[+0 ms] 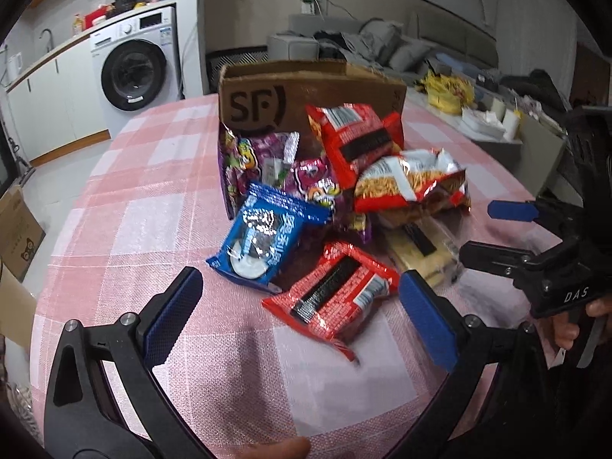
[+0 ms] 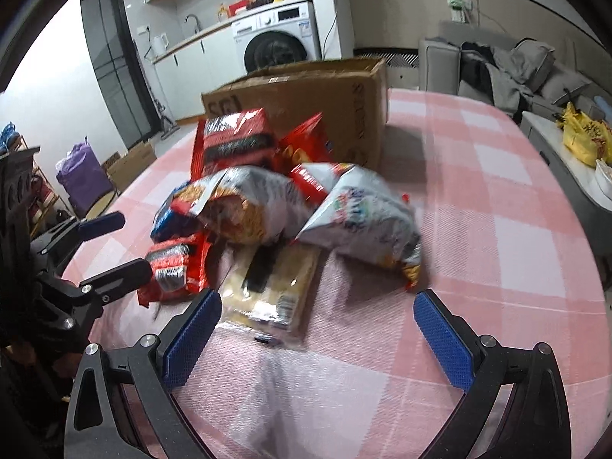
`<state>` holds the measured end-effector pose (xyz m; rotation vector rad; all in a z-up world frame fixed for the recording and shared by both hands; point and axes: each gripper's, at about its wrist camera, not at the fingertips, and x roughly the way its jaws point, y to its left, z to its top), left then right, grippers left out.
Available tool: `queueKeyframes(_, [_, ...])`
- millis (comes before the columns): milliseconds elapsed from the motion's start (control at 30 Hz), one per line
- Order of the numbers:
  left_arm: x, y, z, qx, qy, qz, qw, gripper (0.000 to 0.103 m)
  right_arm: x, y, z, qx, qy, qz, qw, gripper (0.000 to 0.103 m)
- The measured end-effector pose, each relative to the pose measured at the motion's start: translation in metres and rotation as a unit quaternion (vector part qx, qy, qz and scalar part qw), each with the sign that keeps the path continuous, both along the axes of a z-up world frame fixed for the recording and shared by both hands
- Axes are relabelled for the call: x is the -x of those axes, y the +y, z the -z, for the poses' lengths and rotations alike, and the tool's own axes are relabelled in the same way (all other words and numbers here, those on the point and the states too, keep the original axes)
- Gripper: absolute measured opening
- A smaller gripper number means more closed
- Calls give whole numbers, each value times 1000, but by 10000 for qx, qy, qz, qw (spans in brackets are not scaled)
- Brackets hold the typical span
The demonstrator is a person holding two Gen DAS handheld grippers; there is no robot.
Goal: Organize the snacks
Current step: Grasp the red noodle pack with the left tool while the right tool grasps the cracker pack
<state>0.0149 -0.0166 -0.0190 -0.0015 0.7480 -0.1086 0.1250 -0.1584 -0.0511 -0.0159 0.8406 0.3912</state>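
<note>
A pile of snack packets lies on the pink checked tablecloth (image 1: 160, 206) in front of a brown cardboard box (image 1: 306, 91) marked SF. In the left wrist view my left gripper (image 1: 300, 300) is open, its blue pads on either side of a flat red packet (image 1: 331, 294). A blue cookie packet (image 1: 267, 241) lies just beyond. My right gripper (image 1: 480, 231) shows open at the right. In the right wrist view my right gripper (image 2: 317, 329) is open over a clear yellowish packet (image 2: 273, 290); a silver bag (image 2: 367, 222) lies beyond. My left gripper (image 2: 122, 244) shows at the left.
Purple candy packets (image 1: 267, 160) and red bags (image 1: 352, 137) lean against the box (image 2: 325, 107). A washing machine (image 1: 134, 61) and counter stand behind the table. A grey sofa (image 2: 516, 69) and a side table with a yellow bag (image 2: 581, 137) are at the right.
</note>
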Motion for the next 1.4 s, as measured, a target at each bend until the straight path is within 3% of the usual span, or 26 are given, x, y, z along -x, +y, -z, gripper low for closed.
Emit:
queueKeyframes(200, [-8,2,9,62,222,253,9994,75,-1,17,8,79,194,-114,9997,97])
queueKeyframes(433, [-10,-10,13,-85,287,728,9969,70,-6,44,17,324,235,-270,9988,93])
queueKeyframes(733, [-24,-18,20,-293,425,936,9943,70,-22,46,18,368,363,-307,9982,92])
queueKeyframes(1000, [-25,-17,20,-97,586,1287,9899,68,-22,55,19,471,316,-389,9976,92])
queueKeyframes(1133, [-26,-19,18,-232,708,1345,9881,62,-29,64,20,660,269,-301,9970,82])
queueKeyframes(1300, [-19,-14,6,12,628,1540,9861,62,-28,59,17,544,249,-350,9976,78])
queueKeyframes(1400, [-20,-18,7,-41,597,1588,9855,62,-27,58,17,492,245,-355,9979,77])
